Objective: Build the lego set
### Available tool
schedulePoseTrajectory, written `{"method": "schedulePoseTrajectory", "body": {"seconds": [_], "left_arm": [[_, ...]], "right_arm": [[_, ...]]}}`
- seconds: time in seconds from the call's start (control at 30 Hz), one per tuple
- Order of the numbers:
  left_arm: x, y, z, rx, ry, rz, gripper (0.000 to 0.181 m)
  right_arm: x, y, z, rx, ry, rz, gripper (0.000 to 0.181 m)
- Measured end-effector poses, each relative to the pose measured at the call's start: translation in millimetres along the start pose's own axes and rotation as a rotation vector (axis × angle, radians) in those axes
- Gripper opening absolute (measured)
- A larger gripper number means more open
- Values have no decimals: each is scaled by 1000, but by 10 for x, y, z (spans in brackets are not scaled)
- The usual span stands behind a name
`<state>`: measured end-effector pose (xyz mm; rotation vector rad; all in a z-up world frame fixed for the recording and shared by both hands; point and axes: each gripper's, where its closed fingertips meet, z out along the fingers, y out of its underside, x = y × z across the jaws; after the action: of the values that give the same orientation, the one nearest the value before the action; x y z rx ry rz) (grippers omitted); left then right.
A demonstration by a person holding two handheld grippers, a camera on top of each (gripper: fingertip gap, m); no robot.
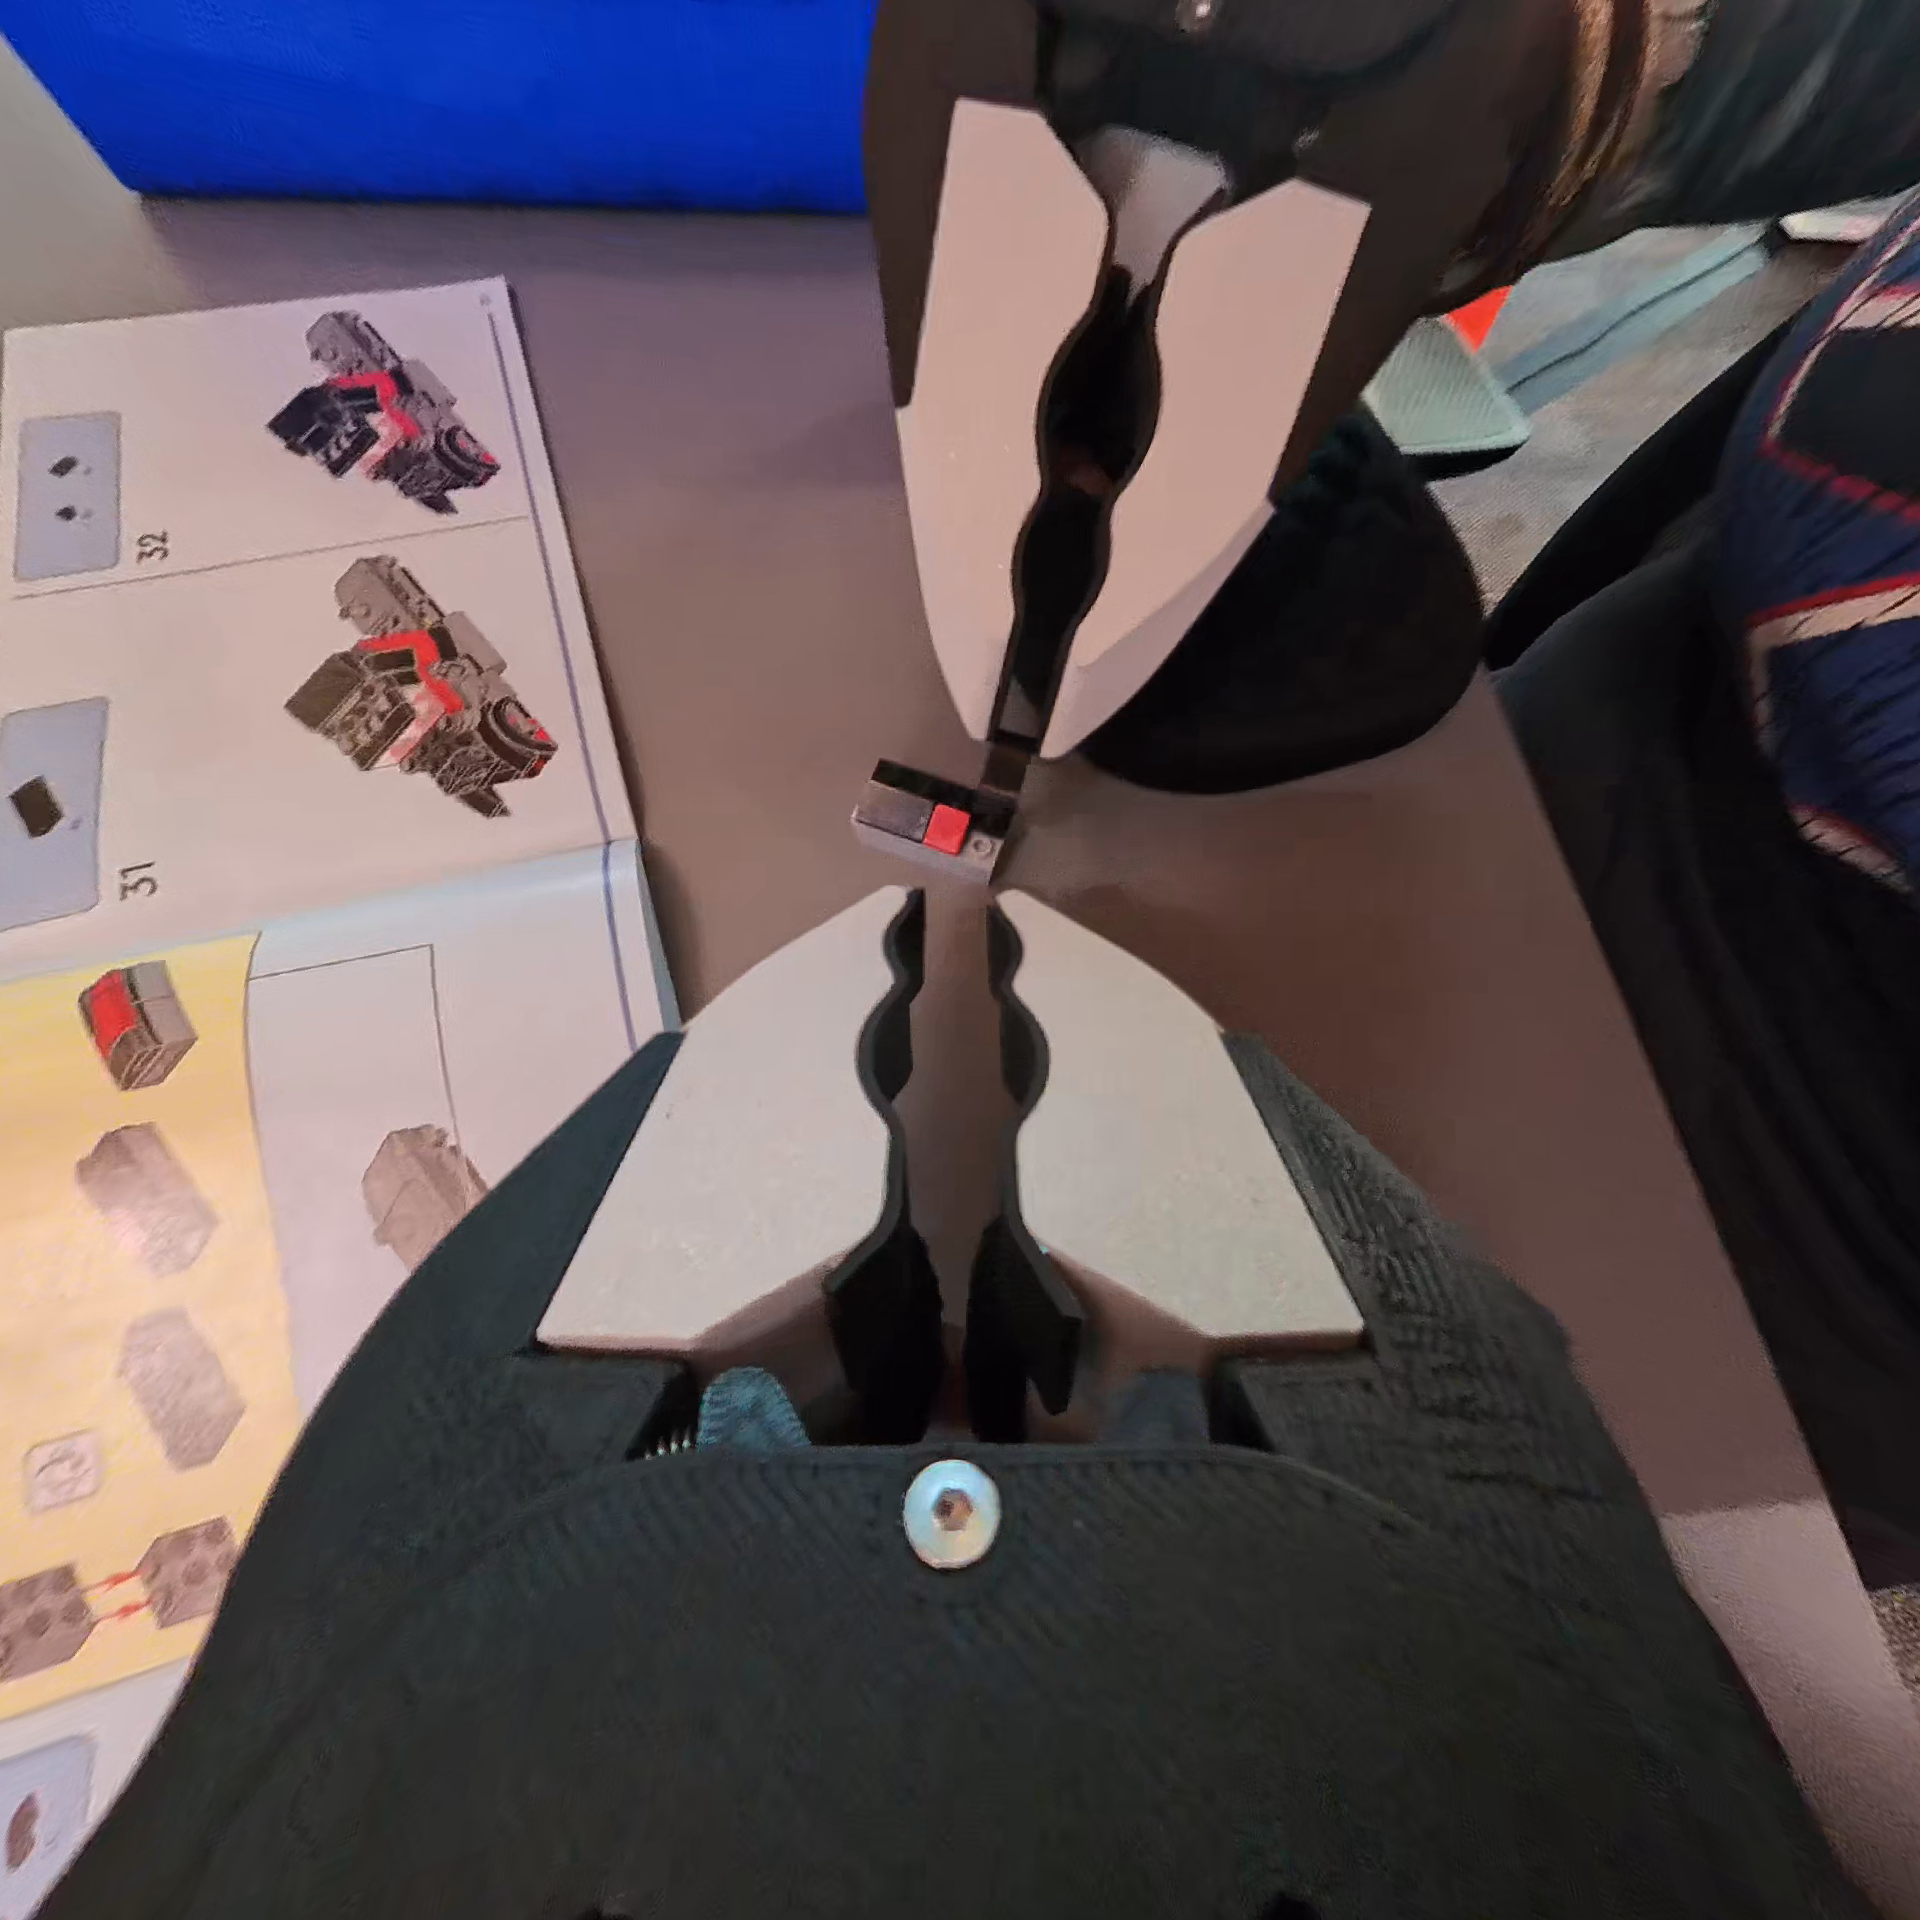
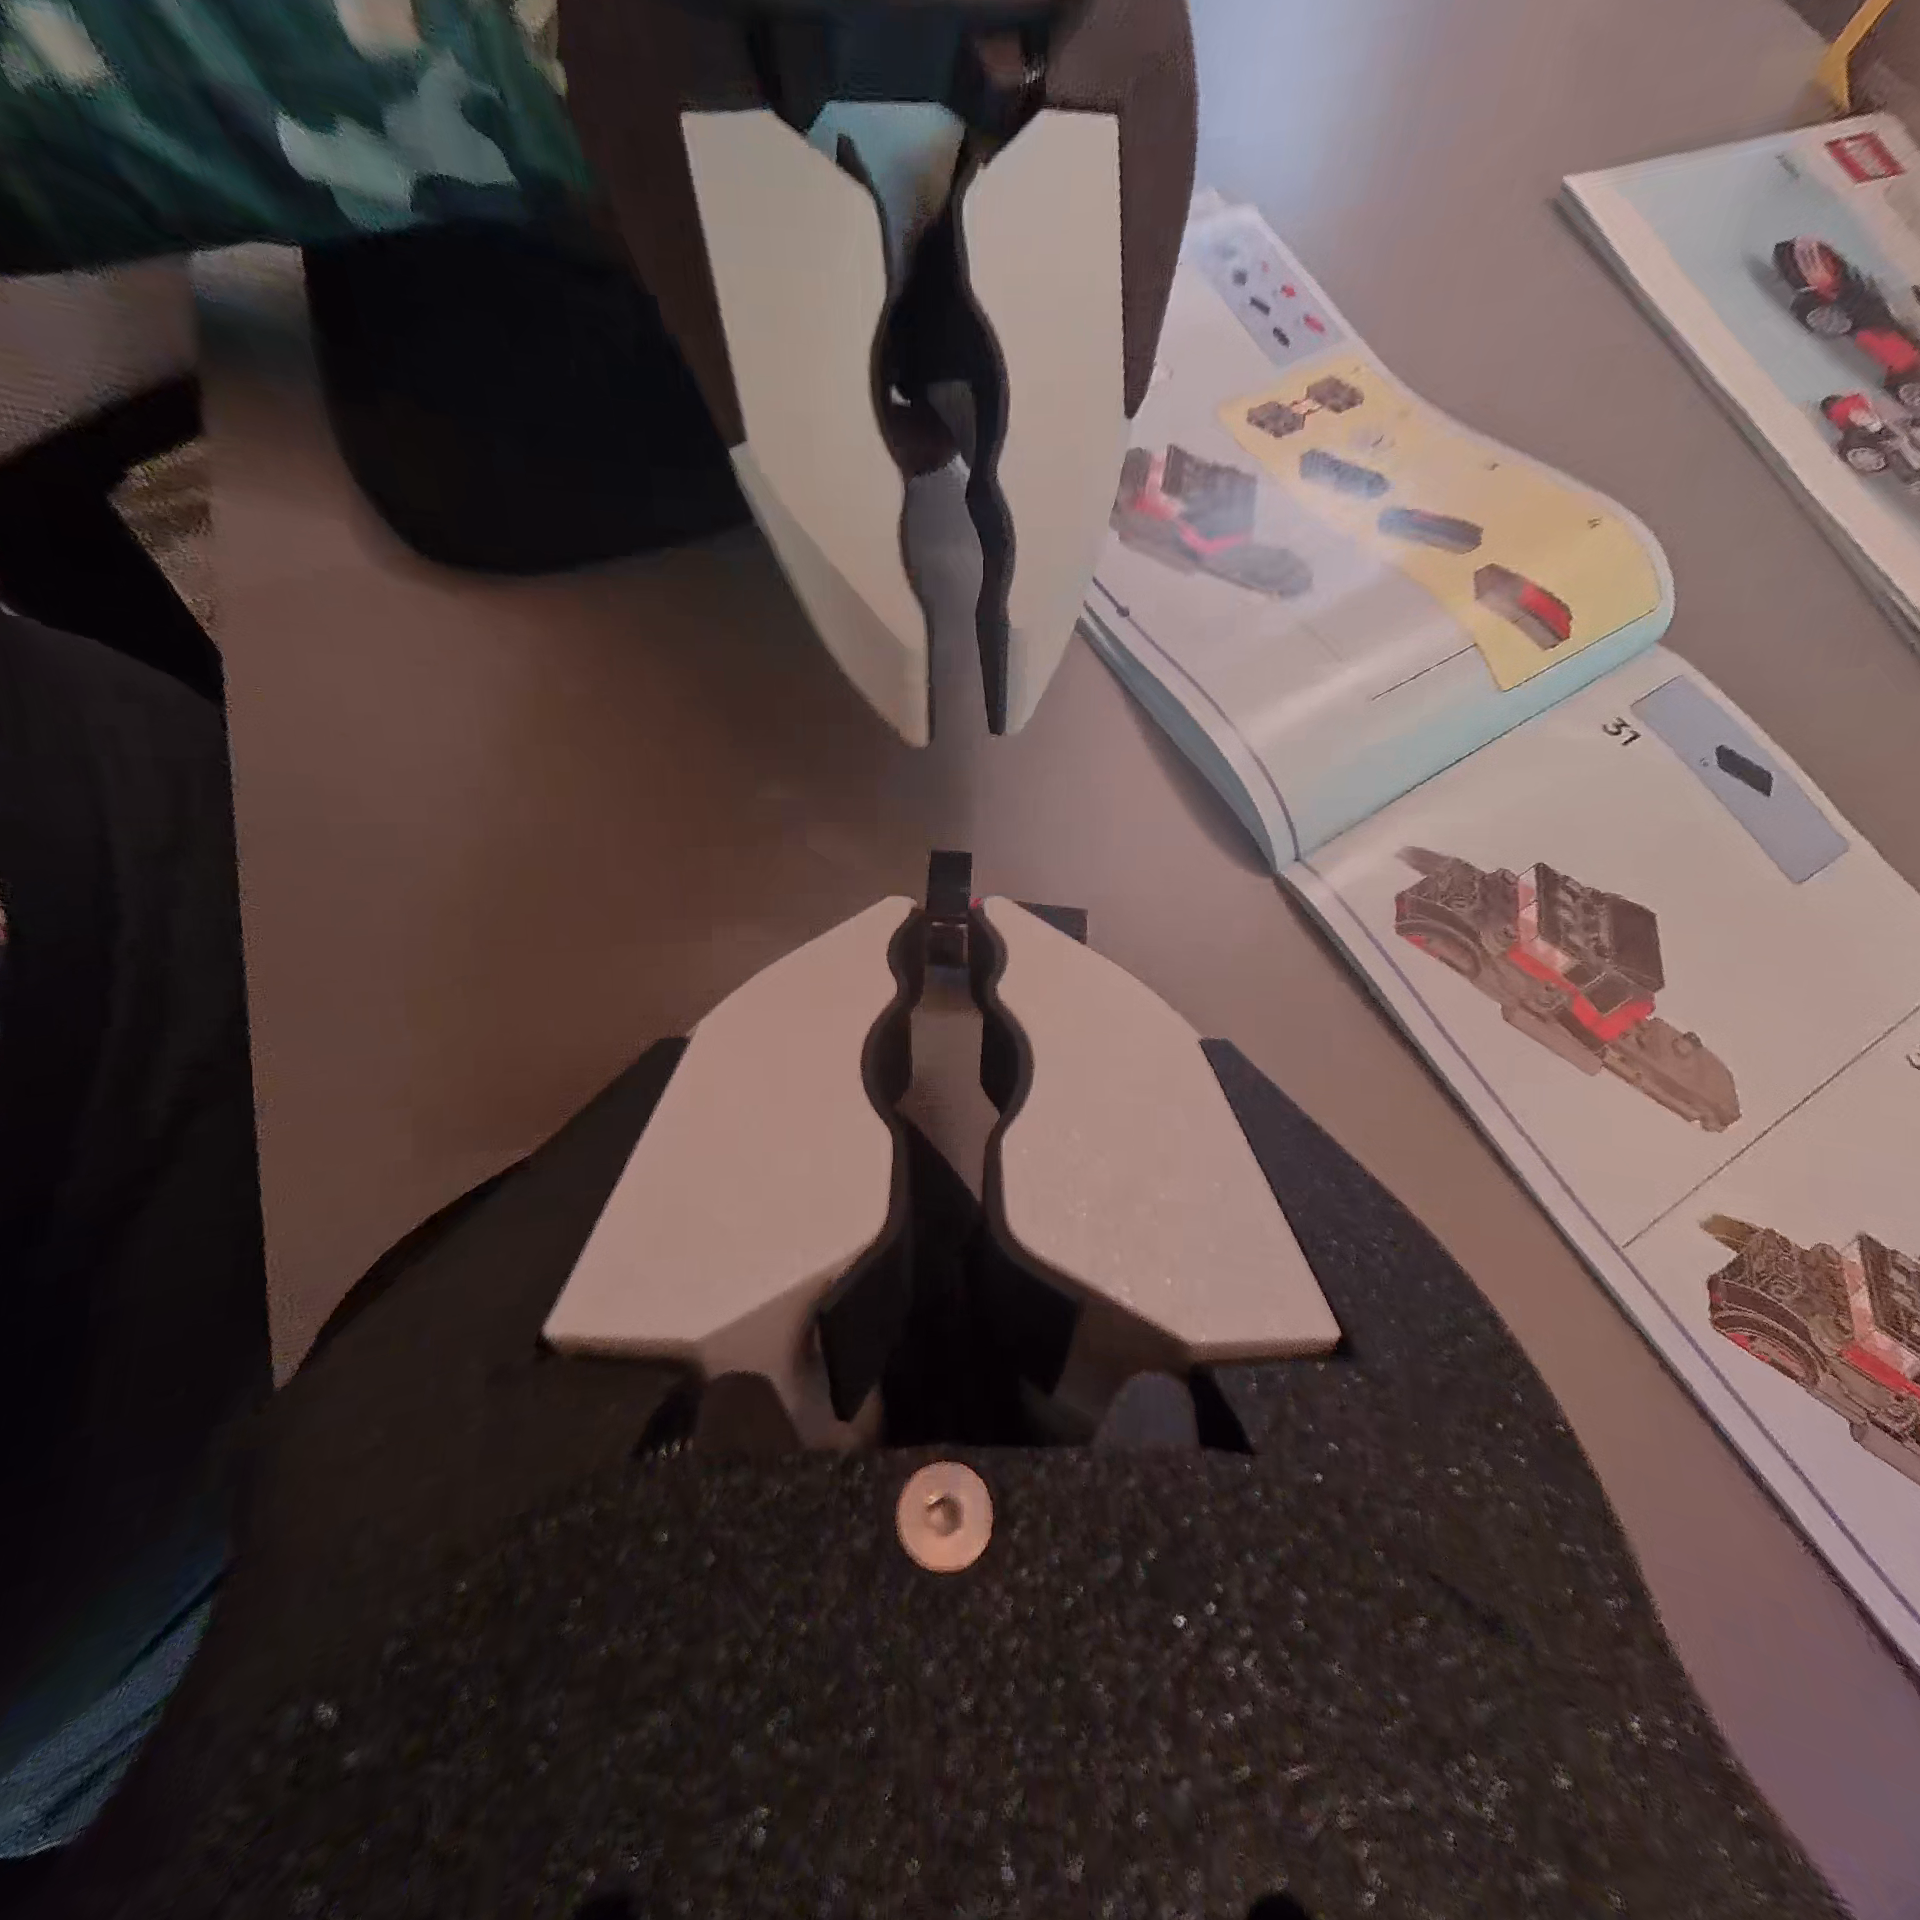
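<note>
Left tool [image 1: 956,904]: pale grey fingers [image 1: 769,1132] edged in black, set in a black textured body. Right tool [image 2: 951,914]: same pale grey and black, body speckled. Lego assembly [image 1: 930,821]: grey base, black top pieces, one red tile. Counter [image 1: 727,436]: plain grey-brown. Instruction booklet [image 1: 312,623]: white pages with light blue borders, one yellow panel, printed models in black, grey and red. Blue bin [image 1: 468,94] at the counter's far edge. Sleeve [image 1: 1829,623]: navy with a red and white pattern.
</note>
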<state>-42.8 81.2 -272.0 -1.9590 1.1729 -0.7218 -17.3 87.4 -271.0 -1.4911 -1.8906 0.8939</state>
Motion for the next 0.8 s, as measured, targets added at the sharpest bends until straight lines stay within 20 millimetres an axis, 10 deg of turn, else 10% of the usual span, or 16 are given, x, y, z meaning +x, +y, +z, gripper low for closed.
{"method": "schedulePoseTrajectory", "body": {"seconds": [0.8], "left_arm": [[62,25,316,-120,18,52,0]], "right_arm": [[17,163,110,-156,27,1,8]]}}
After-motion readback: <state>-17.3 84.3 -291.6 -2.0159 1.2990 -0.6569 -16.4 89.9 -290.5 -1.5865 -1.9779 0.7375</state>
